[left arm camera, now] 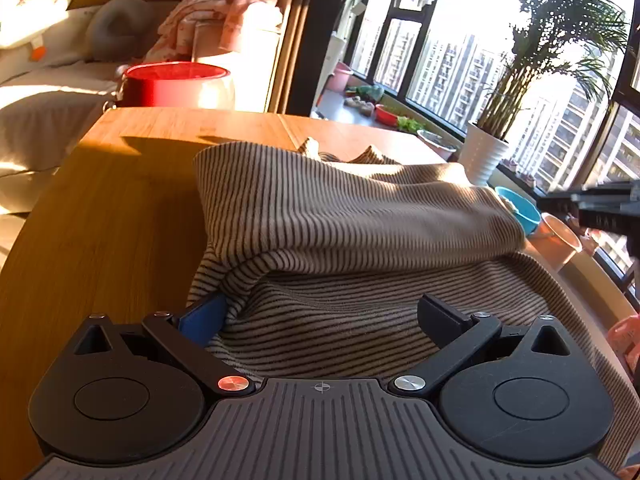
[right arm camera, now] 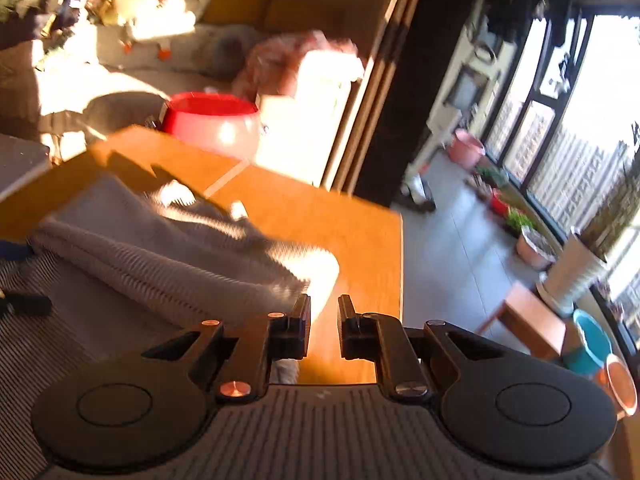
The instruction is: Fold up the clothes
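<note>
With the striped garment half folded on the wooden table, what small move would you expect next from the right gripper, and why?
Probably a short move left to take the folded sleeve's end. The right gripper holds nothing, jaws close together over bare table just beside the striped garment. The left gripper stands wide open over the fabric nearer the camera, so nothing is gripped and the fold looks unfinished.

Left wrist camera sitting low behind left gripper (left arm camera: 322, 320), looking forward and down across striped garment (left arm camera: 340, 220), very near cloth, facing windows. Right wrist camera riding behind right gripper (right arm camera: 324, 326), tilting down over table (right arm camera: 360, 240) corner, rolled, blurred. Both views sharing garment, wooden table, red pot (left arm camera: 176, 84), sofa beyond, potted palm by window.
</note>
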Motion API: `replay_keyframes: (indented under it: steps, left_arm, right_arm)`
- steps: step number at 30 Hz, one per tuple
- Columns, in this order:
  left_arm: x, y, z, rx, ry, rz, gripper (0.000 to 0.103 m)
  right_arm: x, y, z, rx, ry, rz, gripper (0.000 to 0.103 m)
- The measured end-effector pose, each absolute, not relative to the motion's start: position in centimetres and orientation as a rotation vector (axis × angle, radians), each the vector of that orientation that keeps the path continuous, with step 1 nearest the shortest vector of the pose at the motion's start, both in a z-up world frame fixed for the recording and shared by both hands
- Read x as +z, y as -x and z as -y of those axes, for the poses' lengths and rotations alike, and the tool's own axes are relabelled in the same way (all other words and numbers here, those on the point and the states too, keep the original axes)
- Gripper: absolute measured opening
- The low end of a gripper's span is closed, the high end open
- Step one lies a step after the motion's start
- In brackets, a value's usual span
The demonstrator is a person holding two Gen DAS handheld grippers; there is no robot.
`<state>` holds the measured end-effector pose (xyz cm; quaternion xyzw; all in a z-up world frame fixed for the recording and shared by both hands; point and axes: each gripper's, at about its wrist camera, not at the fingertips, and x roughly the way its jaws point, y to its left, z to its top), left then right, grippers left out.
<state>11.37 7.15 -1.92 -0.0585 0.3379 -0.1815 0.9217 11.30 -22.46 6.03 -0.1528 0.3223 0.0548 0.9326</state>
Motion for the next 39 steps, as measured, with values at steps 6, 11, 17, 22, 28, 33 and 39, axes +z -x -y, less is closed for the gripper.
replay_keyframes:
  steps: [6, 11, 17, 22, 28, 33, 39]
  left_arm:
    - [-2.0, -11.3, -6.8, -0.365, 0.101, -0.698, 0.103]
    - [-2.0, -11.4, -6.8, -0.362, 0.094, -0.699, 0.103]
    - [-1.8, -11.3, -6.9, -0.362, 0.106, -0.703, 0.103]
    - [-0.3, -12.3, -8.5, -0.404, 0.248, -0.707, 0.103]
    - [2.2, -12.8, -8.6, -0.413, 0.263, -0.614, 0.103]
    - [3.4, -13.8, -8.3, -0.427, 0.256, -0.574, 0.103]
    - [2.7, -16.1, -5.9, -0.482, 0.225, -0.612, 0.103]
  right_arm:
    - [6.8, -10.3, 27.8, 0.051, -0.04, -0.695, 0.042]
    - [6.3, -13.2, 27.0, 0.149, -0.286, -0.699, 0.051]
    - [2.9, -16.3, 22.1, 0.158, -0.176, -0.777, 0.03]
    - [9.4, -15.7, 19.4, 0.277, -0.04, -0.56, 0.012]
    - [13.1, -16.1, 21.0, 0.287, -0.075, -0.435, 0.013]
    - [4.5, -17.7, 24.7, 0.13, -0.182, -0.649, 0.014]
    - [0.0, -16.6, 27.1, 0.062, -0.272, -0.685, 0.04]
